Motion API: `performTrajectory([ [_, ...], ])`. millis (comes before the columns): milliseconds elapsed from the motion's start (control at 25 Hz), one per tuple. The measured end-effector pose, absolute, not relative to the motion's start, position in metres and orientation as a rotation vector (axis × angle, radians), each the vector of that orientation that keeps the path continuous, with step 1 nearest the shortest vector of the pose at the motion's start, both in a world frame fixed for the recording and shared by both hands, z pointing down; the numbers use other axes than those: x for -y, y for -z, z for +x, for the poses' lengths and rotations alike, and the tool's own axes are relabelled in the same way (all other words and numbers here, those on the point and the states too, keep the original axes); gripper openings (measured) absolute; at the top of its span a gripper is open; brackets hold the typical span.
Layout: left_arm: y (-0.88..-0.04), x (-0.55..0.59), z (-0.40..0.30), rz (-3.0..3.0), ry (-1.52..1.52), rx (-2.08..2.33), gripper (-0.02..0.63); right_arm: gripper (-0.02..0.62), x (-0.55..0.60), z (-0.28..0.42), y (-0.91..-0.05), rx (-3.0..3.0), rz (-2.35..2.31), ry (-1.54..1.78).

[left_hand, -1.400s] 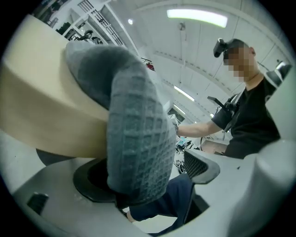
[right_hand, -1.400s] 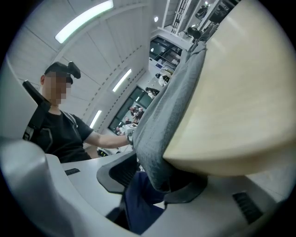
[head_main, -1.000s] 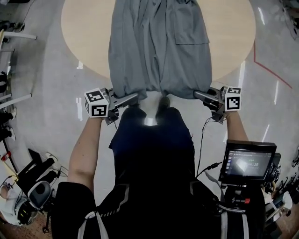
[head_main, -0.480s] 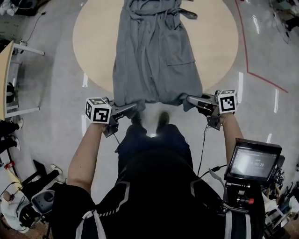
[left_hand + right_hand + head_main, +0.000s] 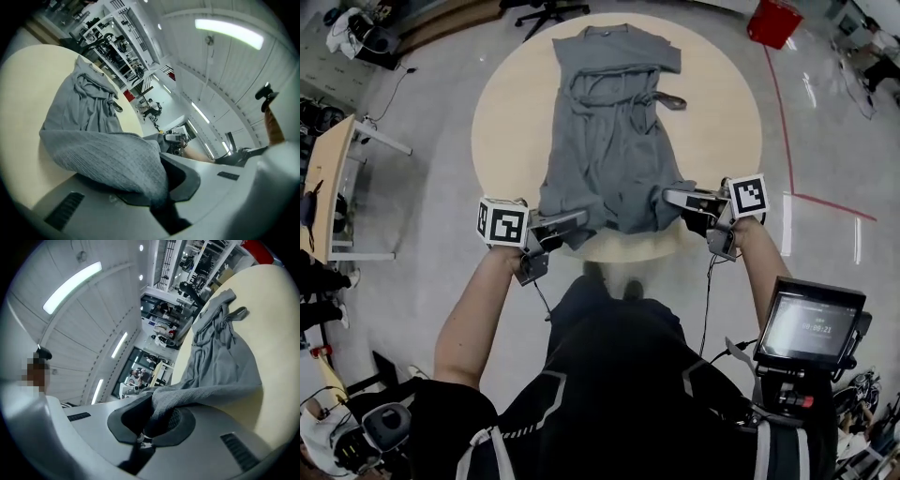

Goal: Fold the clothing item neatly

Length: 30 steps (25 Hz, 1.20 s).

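— Where do we have the grey knitted dress?
— On the round pale wooden table, lengthwise: neck at the far side, hem at the near edge before us.
— And its corners?
— The left hem corner sits between the jaws of our left gripper, the right one in our right gripper.
— Beyond the table?
— A red box-shaped bin on the floor, far right; what seems a black swivel chair behind the far rim.
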<state>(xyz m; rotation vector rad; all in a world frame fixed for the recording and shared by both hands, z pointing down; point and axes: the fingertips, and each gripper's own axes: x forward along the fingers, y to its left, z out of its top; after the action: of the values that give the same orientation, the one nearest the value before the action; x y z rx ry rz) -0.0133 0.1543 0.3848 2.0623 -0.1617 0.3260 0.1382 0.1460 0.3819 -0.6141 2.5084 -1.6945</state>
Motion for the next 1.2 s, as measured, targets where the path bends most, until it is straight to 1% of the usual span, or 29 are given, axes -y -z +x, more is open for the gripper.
performTrajectory([
  [160, -0.351, -0.121, -0.011, 2.031, -0.25, 0.175, 0.032, 0.02, -0.12, 0.13, -0.35, -2.44, -0.627, 1.678],
  [240, -0.342, -0.084, -0.009, 2.043, -0.243, 0.171, 0.032, 0.021, -0.087, 0.132, -0.341, -2.406, -0.657, 1.674],
  [560, -0.346, 0.074, 0.007, 1.986, -0.169, 0.177, 0.033, 0.021, 0.058, 0.162, -0.341, -2.295, -0.782, 1.653],
  [840, -0.354, 0.186, 0.037, 1.921, -0.118, 0.268, 0.034, 0.021, 0.17, 0.2, -0.354, -2.221, -0.743, 1.647],
  [1040, -0.377, 0.318, 0.031, 1.862, -0.069, 0.42, 0.034, 0.021, 0.288, 0.232, -0.372, -2.191, -0.7, 1.584],
  [1200, -0.44, 0.409, 0.025, 1.86, -0.082, 0.472, 0.034, 0.02, 0.35, 0.255, -0.423, -2.142, -0.716, 1.553],
])
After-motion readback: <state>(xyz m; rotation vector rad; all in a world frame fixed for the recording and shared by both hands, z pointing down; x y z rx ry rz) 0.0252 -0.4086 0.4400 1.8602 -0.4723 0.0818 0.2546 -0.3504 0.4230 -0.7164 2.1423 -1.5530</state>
